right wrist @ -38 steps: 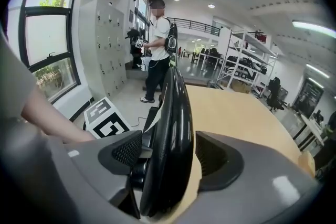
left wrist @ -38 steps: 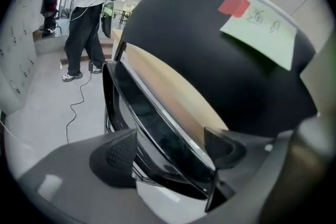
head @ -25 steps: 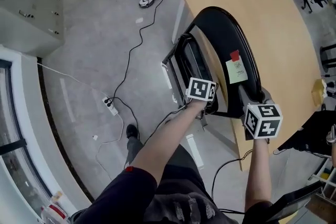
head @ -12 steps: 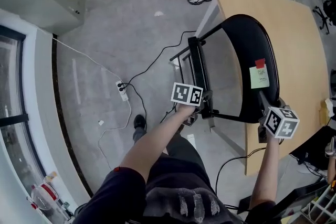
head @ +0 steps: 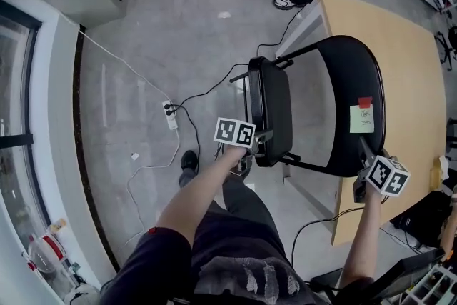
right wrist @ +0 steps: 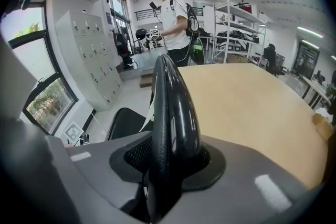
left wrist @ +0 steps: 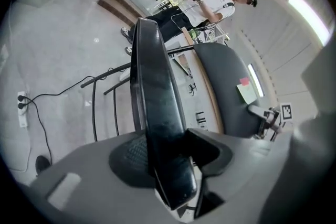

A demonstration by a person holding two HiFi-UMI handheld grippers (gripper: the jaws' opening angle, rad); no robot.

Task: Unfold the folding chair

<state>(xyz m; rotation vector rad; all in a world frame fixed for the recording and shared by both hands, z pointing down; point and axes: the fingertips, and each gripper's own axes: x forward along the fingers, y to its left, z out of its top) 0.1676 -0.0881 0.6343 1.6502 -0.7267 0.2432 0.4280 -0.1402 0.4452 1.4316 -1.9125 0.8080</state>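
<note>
Left gripper (head: 261, 146), its jaws just closing, clamps the near edge of the black seat (head: 275, 103). Right gripper (head: 367, 166) is clenched on the backrest (head: 339, 139) rim. The folding chair (head: 357, 68) stands half-open on the grey floor (head: 143, 46), against the wooden table (head: 410, 39) edge.

This looks like a robotics lab or workshop-style office. There is a polished concrete floor (head: 143, 32), grey lockers (right wrist: 86, 55) by the windows (right wrist: 44, 97), open metal shelving (right wrist: 239, 23) loaded with gear, a plain wooden table (head: 421, 46), and a power strip (head: 170, 115) trailing cables.
</note>
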